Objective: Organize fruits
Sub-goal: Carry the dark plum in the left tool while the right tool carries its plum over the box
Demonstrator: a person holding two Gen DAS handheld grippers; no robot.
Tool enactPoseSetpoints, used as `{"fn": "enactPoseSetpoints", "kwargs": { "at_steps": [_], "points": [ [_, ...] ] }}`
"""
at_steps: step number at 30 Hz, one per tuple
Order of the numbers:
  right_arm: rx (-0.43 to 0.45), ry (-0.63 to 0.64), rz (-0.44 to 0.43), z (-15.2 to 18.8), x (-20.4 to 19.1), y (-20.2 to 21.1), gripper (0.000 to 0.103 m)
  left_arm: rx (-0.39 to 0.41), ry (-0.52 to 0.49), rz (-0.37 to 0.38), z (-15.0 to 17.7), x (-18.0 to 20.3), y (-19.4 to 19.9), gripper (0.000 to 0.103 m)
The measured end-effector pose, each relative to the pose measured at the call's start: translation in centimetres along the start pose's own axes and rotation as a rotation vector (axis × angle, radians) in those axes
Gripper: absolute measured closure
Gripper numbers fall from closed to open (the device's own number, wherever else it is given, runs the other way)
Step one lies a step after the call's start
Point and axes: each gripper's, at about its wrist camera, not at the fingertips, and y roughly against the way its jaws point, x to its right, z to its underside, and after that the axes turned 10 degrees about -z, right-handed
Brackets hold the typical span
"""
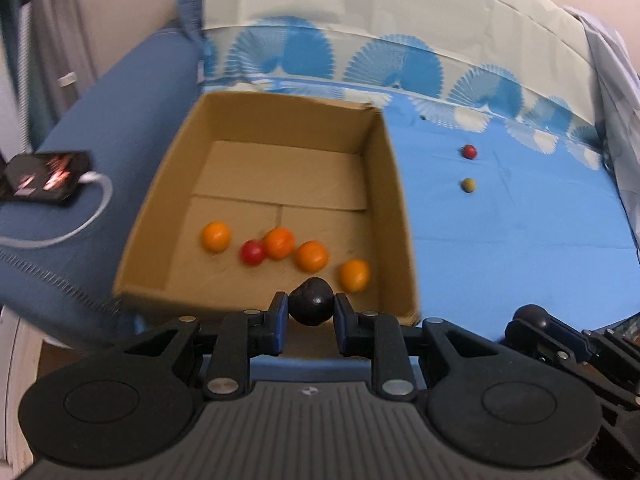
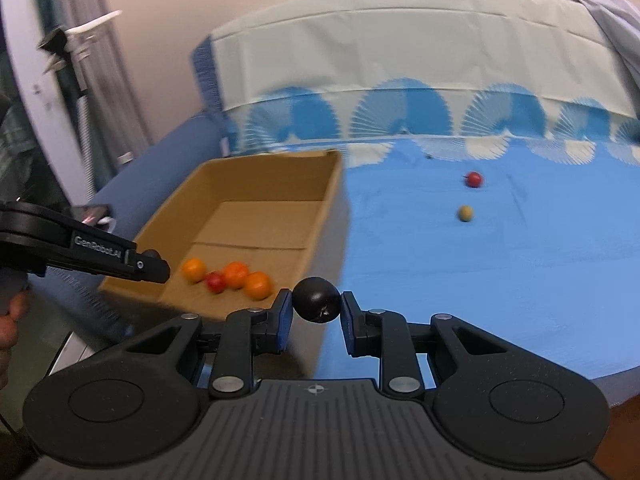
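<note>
My left gripper (image 1: 310, 313) is shut on a dark round plum (image 1: 312, 298) and hangs over the near wall of an open cardboard box (image 1: 384, 184). Inside the box lie several oranges (image 1: 216, 236) and one red fruit (image 1: 253, 252). My right gripper (image 2: 316, 307) is shut on a second dark plum (image 2: 316, 298), just right of the box (image 2: 320, 216) near its front corner. On the blue cloth (image 2: 480, 280) farther right rest a red fruit (image 2: 474, 179) and a small yellow-green fruit (image 2: 465, 213). The left gripper (image 2: 154, 268) shows at the left of the right wrist view.
A dark device with glowing red digits (image 1: 44, 176) and a white cable (image 1: 96, 200) lies on the blue padded arm left of the box. A white paper sheet (image 1: 400, 12) covers the back. A person's hand (image 2: 8, 320) shows at the left edge.
</note>
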Motion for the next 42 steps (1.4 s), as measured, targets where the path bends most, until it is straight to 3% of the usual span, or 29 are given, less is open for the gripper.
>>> {"fn": "enactPoseSetpoints", "kwargs": {
  "at_steps": [14,42],
  "points": [
    [-0.011,0.108,-0.035,1.7,-5.9,1.9,0.076,0.065,0.068,-0.025,4.6,-4.6,3.9,0.077],
    [-0.071,0.105,-0.026,1.4,-5.3,-0.7,0.076,0.021,0.062,-0.014,4.0,-4.5,1.5,0.077]
  ]
}}
